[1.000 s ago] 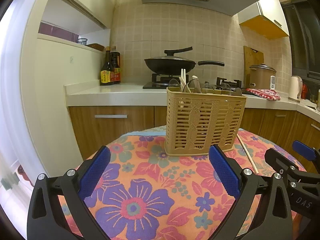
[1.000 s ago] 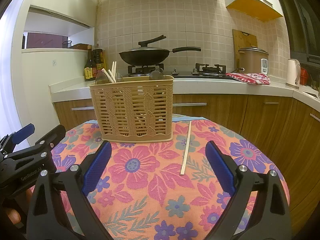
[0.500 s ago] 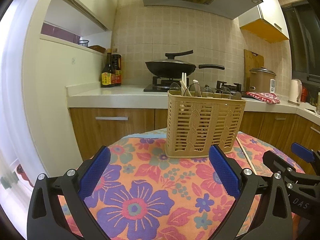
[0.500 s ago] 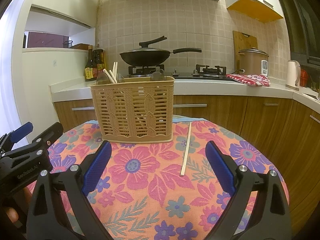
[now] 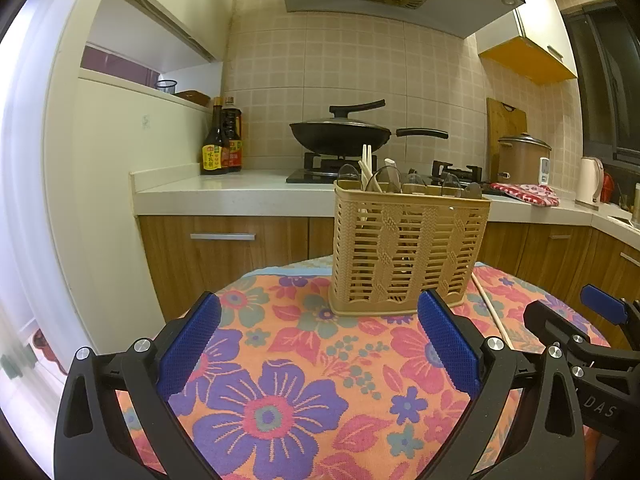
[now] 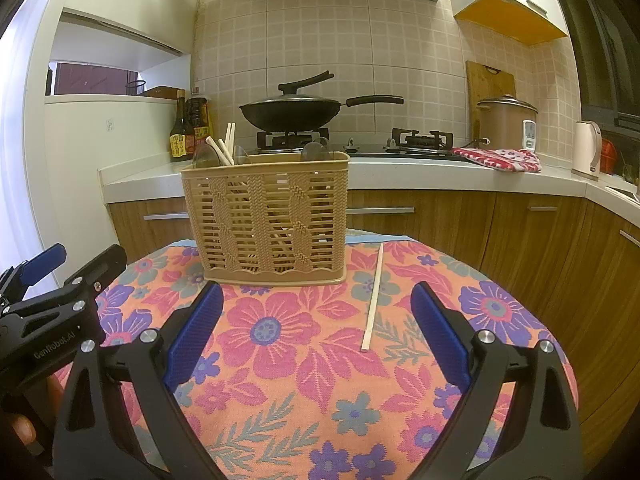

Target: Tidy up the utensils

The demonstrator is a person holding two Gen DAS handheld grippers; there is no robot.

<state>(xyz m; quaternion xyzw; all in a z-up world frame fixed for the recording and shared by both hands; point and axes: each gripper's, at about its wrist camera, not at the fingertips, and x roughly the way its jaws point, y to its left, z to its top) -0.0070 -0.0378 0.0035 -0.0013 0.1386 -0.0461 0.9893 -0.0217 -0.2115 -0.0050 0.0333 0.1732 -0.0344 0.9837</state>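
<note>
A tan slatted utensil basket (image 5: 404, 252) (image 6: 268, 220) stands upright on the flowered tablecloth (image 5: 296, 364) (image 6: 280, 344), holding spoons and chopsticks. One loose chopstick (image 6: 373, 299) (image 5: 491, 307) lies flat on the cloth just right of the basket. My left gripper (image 5: 320, 336) hovers open in front of the basket with nothing between its blue pads. My right gripper (image 6: 314, 328) is open too, empty, with the loose chopstick lying ahead between its fingers, nearer the right one. Each gripper shows at the edge of the other's view.
Behind the round table runs a kitchen counter (image 6: 400, 168) with a black wok (image 6: 296, 114) on the stove, sauce bottles (image 5: 222, 142), a rice cooker (image 6: 506, 122) and a kettle (image 6: 586, 150). Wooden cabinets (image 6: 500, 232) stand below. The table's edge drops off to the right.
Both grippers have pulled back and risen slightly, so the basket looks a little smaller and farther. Basket and chopstick have not moved.
</note>
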